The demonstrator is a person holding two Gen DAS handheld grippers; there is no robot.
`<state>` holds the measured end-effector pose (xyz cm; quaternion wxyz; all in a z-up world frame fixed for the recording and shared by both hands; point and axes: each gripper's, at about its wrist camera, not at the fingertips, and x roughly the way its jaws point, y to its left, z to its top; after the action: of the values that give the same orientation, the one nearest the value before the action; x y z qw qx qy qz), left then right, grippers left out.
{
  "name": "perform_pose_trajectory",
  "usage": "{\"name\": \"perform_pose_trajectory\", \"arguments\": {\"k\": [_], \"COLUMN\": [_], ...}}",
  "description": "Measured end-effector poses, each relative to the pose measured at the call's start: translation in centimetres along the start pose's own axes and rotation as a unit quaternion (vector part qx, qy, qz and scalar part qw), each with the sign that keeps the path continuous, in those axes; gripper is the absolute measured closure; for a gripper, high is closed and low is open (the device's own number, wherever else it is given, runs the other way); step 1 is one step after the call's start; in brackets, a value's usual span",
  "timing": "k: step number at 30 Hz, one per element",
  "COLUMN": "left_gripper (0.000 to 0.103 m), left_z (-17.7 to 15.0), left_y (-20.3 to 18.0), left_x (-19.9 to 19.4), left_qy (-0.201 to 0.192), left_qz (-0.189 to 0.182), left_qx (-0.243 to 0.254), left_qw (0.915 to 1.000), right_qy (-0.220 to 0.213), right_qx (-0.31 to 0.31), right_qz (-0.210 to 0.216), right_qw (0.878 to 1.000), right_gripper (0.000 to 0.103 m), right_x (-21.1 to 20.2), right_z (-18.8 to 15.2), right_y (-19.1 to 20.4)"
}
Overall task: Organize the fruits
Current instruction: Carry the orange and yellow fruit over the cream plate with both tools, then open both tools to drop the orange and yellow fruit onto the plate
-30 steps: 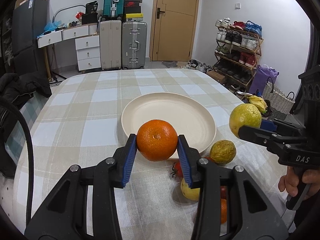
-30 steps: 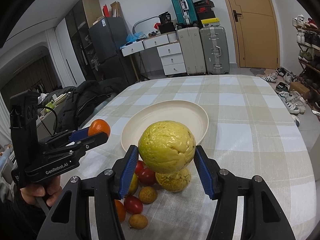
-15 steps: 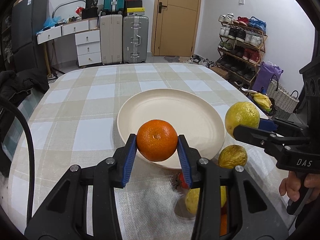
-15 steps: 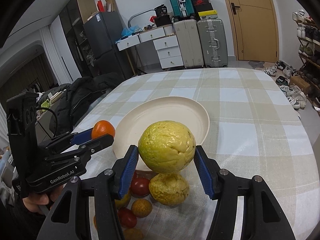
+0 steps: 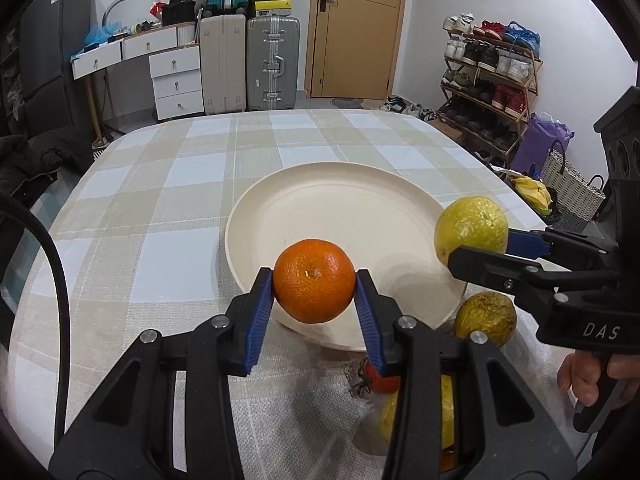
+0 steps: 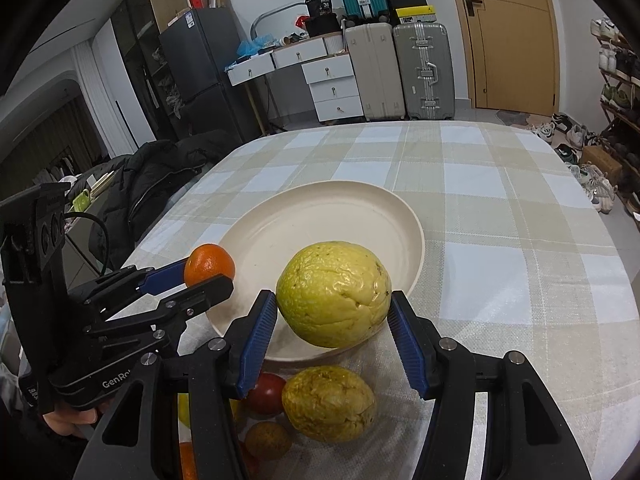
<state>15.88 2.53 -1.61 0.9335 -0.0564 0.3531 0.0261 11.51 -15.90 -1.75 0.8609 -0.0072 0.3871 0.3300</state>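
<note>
orange [image 5: 315, 281] clamped between blue pads of left gripper [image 5: 316, 300], held clear of the table, over the near rim of the cream plate [image 5: 304, 184] at about 7 o'clock of its well. stem scar turned toward the camera; near-round, so no long axis worth noting. yellow-green fruit [image 6: 334, 294] pinched at its widest by right gripper [image 6: 334, 320], jaws set noticeably wider than the left pair; long axis lying crosswise, pad to pad, slightly tilted; wrinkled, dented skin facing up. hangs over the plate's near rim at about 5 o'clock. both grippers pitched downward toward the plate from 6 o'clock, roughly equally near it, well apart from each other. plate well bare, lying dead ahead at 12 o'clock of each load. judged step: carrying both fruits in for release onto the plate; a short advance and descent needed so each clears the rim. risk noted: round orange liable to roll on release. loose fruit left on the checked cloth [image 5: 168, 184] below the grippers: a second wrinkled yellow fruit [image 6: 329, 402] just beside the rim, a red tomato [image 6: 267, 394], a small brownish fruit [image 6: 267, 441], others partly hidden.
</note>
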Motion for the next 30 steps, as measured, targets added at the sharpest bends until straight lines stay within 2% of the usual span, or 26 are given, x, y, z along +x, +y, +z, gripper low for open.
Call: {"name": "perform_pose_trajectory", "arguments": {"k": [18,25,26,28,30], "left_gripper": [0.065,0.065,0.064,0.062,0.049], "left_z": [0.4,0.0,0.0,-0.3,-0.5], "left_y": [0.0,-0.3,-0.3,-0.4,-0.4], "left_x": [2.3,1.9,1.8,1.1,0.3], "left_qy": [0.021,0.020,0.019,0.013,0.005], "left_qz": [0.007,0.015,0.018,0.020,0.020], "left_qx": [0.003,0.011,0.013,0.015,0.011], "left_qw": [0.9997,0.9996,0.9996,0.9996,0.9997], "right_qy": [0.020,0.007,0.004,-0.003,-0.017], "right_qx": [-0.007,-0.004,-0.003,0.001,0.002], "right_qz": [-0.010,-0.020,-0.020,-0.021,-0.021], "right_qw": [1.000,1.000,1.000,1.000,1.000], "right_gripper": [0.044,0.043,0.039,0.025,0.010], "right_x": [2.0,1.2,0.9,0.3,-0.6], "right_z": [0.3,0.0,-0.1,-0.3,-0.5], "right_y": [0.4,0.4,0.3,0.1,0.0]}}
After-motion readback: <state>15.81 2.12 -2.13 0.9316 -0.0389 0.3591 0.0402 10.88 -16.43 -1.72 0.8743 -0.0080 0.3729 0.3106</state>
